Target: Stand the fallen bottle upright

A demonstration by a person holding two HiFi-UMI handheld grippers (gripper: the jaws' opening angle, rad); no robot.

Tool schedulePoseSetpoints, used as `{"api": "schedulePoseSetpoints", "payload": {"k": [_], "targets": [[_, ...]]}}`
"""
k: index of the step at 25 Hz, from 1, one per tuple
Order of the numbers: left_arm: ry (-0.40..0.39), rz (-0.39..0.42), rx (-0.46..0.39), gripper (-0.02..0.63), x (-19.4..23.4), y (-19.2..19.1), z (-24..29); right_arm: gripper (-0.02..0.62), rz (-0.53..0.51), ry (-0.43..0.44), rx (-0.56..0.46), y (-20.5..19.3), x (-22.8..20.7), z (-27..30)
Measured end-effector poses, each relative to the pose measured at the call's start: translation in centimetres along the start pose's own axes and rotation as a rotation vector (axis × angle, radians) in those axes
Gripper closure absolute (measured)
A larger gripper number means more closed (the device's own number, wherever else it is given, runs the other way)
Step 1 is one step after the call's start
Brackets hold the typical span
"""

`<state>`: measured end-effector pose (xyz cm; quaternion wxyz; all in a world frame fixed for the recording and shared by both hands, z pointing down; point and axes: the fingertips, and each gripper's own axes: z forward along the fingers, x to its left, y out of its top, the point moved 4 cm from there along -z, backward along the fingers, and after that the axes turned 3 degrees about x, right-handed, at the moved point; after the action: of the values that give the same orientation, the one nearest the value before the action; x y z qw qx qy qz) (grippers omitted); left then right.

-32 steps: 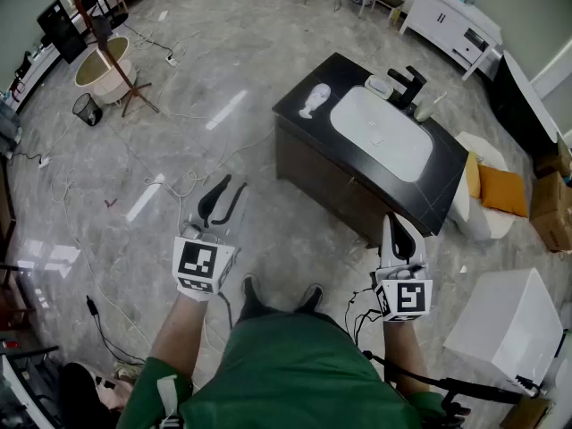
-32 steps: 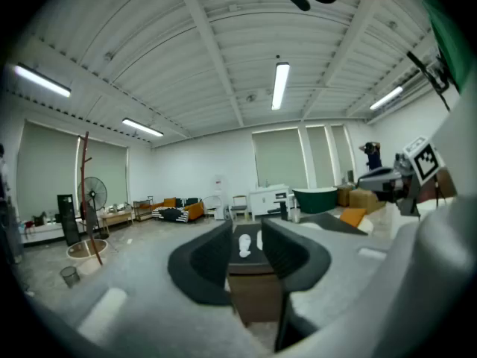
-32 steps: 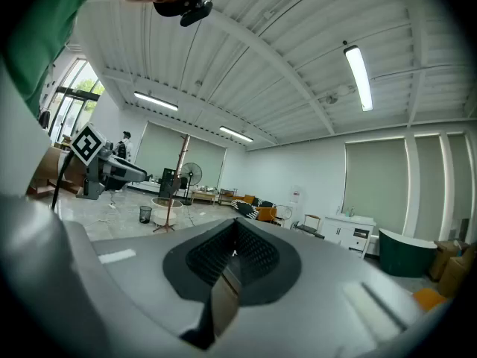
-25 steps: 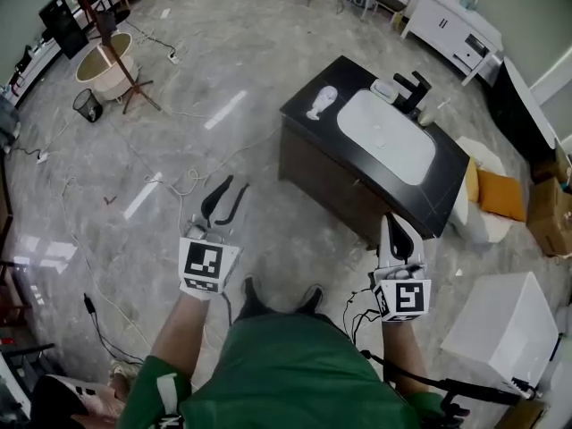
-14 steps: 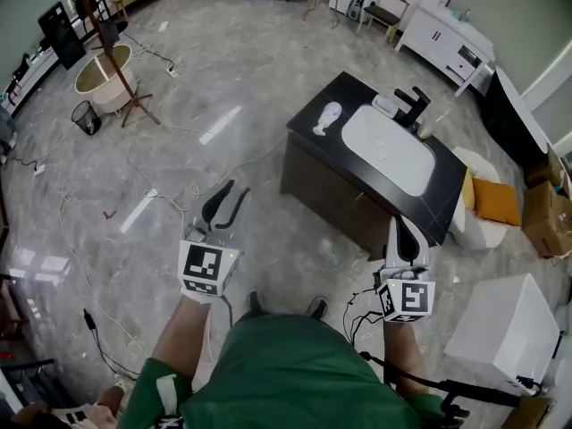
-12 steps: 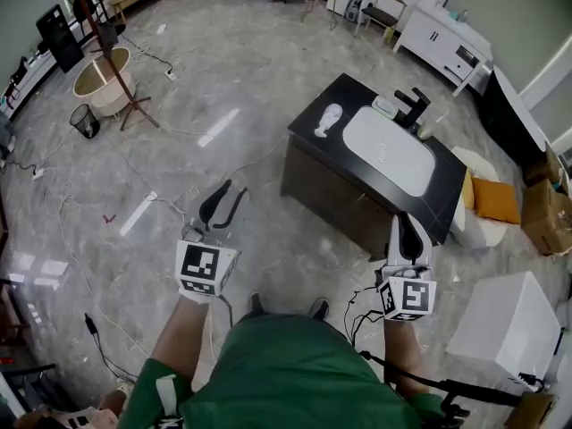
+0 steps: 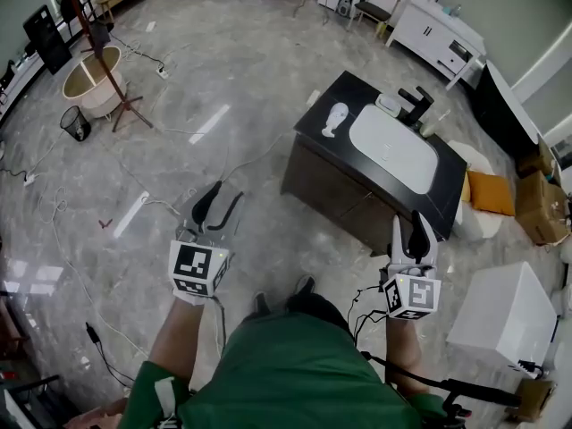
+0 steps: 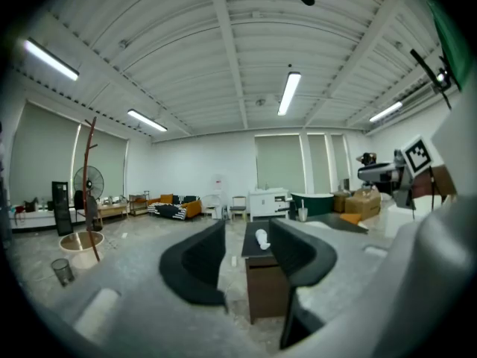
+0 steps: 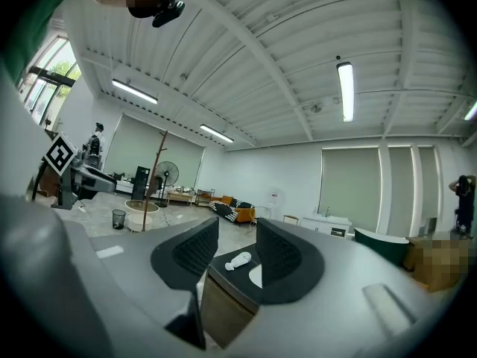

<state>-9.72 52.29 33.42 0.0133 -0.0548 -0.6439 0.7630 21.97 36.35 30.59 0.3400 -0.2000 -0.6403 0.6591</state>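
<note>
The room is a big hall with a grey polished floor point(image 7: 179, 79), and loose cables lie over it. In the middle stands a dark vanity cabinet point(image 7: 331, 181) with a black top, a white sink point(image 7: 393, 146) set in it and a black faucet point(image 7: 413, 104) behind the sink. A white cabinet point(image 7: 438, 34) stands at the far wall, a coat stand point(image 7: 103, 52) and a small wire bin point(image 7: 73, 121) are at the left, and a white box point(image 7: 505, 315) is on the floor at the right.

The bottle point(image 7: 335, 120) is white. It lies on its side on the black top, just beside the left end of the sink and near the corner of the cabinet.

I hold the left gripper point(image 7: 223, 197) over the floor, well apart from the cabinet. Its jaws have just been opening and now stand apart with nothing between the pads; in the left gripper view I see the far bottle only through the gap.

The right gripper point(image 7: 411, 226) is near the front right corner of the cabinet, not touching it. Its jaws have also just been opening and are now wide and empty. In the right gripper view the bottle again shows far off between them.
</note>
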Motion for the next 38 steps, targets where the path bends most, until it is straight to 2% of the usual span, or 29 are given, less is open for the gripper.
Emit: {"api": "schedulePoseSetpoints", "payload": {"k": [5, 14, 27, 38], "targets": [[-0.007, -0.041, 0.026, 0.407, 1.7, -1.3, 2.0, 0.453, -0.002, 0.04, 0.018, -0.2, 0.9, 3.4], [0.051, -0.03, 0.067, 0.408, 5.3, -0.7, 6.7, 0.454, 0.051, 0.138, 0.002, -0.8, 0.9, 12.8], [0.103, -0.022, 0.127, 0.408, 5.9, 2.6, 19.0, 0.454, 0.135, 0.202, 0.012, -2.4, -6.5, 24.8], [0.137, -0.029, 0.157, 0.41, 4.6, 3.9, 25.7, 0.456, 0.167, 0.26, 0.018, -3.5, -11.2, 30.7]]}}
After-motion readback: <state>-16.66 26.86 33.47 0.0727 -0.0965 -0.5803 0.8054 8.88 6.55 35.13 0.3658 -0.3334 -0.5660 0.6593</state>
